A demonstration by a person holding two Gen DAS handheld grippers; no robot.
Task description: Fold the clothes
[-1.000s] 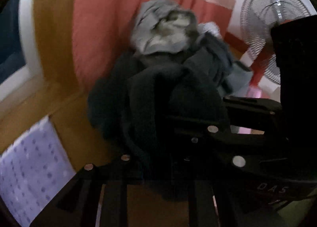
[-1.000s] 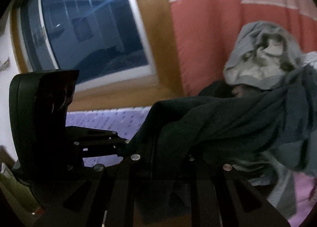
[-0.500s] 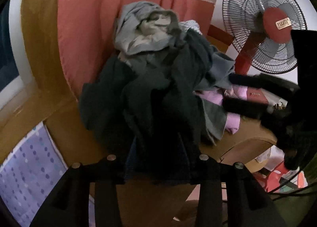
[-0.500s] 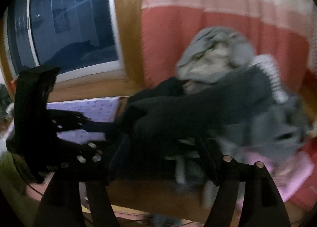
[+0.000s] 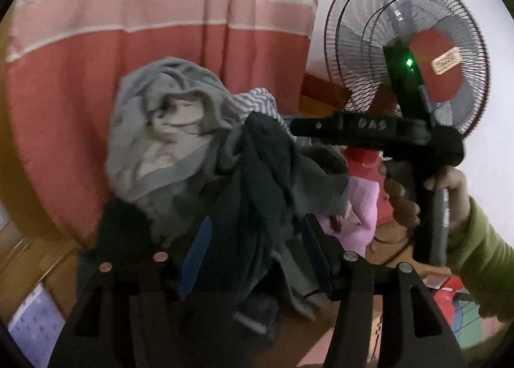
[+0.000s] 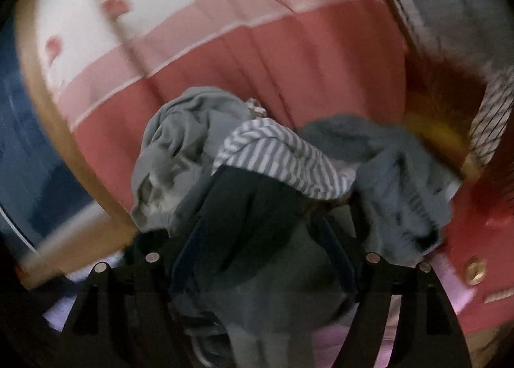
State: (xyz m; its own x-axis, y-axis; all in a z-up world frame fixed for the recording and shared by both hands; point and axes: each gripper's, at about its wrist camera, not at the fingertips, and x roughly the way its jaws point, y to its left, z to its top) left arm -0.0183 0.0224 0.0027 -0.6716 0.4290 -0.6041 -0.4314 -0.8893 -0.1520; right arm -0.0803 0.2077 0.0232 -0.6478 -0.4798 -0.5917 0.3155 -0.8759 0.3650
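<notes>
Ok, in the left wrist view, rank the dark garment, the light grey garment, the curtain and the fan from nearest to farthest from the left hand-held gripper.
1. Dark garment, between the left hand-held gripper fingers.
2. Light grey garment, behind it, up left.
3. Curtain, at the back left, and fan, at the back right: too close to call.

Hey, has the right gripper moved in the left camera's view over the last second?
Yes. The right gripper was low at the frame's right edge; now it is higher, reaching left across the fan into the clothes pile.
</notes>
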